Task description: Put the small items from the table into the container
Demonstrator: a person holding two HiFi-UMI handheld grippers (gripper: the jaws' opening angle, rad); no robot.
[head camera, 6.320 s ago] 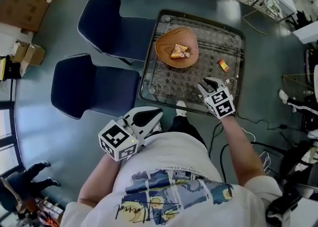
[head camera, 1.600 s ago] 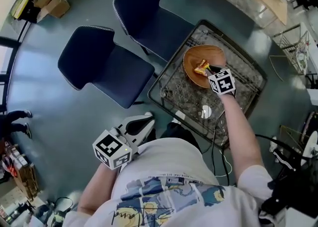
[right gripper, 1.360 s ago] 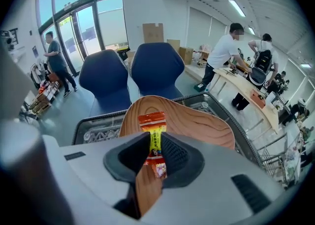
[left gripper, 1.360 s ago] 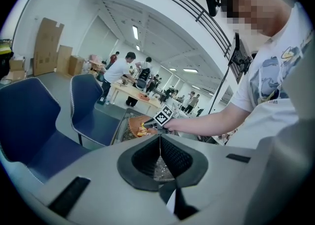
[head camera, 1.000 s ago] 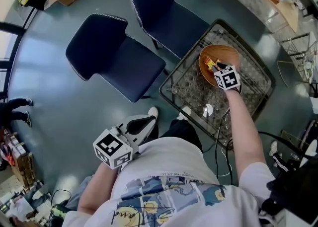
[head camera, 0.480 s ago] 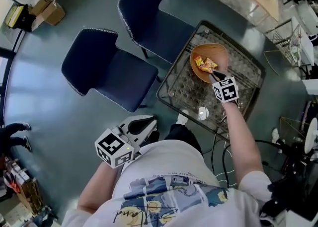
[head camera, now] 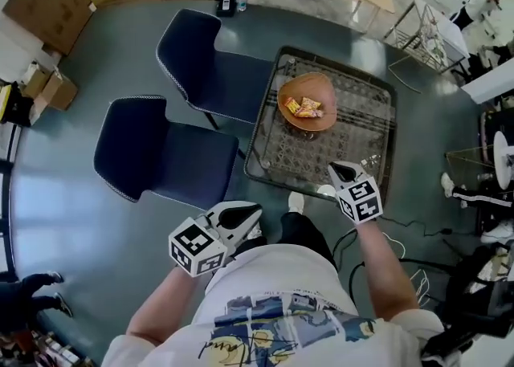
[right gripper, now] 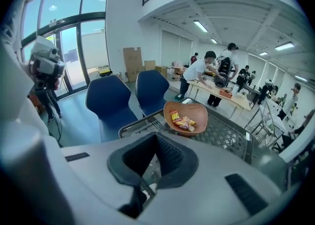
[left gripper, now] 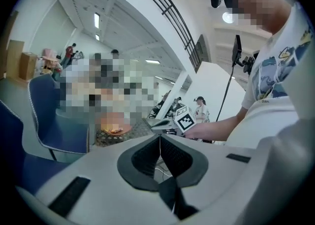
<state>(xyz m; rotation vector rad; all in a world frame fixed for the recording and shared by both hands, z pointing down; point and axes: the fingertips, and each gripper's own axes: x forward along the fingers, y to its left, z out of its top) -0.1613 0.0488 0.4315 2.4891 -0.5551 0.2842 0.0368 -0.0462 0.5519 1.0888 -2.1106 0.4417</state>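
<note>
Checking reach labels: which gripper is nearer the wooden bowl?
Right. The right gripper sits at the table's near edge, short of the bowl; left gripper hangs off the table, by the torso.

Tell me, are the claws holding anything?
No, nothing. The left gripper and the right gripper are both shut and empty; the snacks lie in the bowl.

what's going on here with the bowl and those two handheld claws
A person stands at a glass-topped table with a claw in each hand, collecting small items into a wooden bowl. The bowl holds a few snack packets. The right claw is shut and empty, over the table's near edge. The left claw is shut and empty too, held by the person's waist, off the table.
</note>
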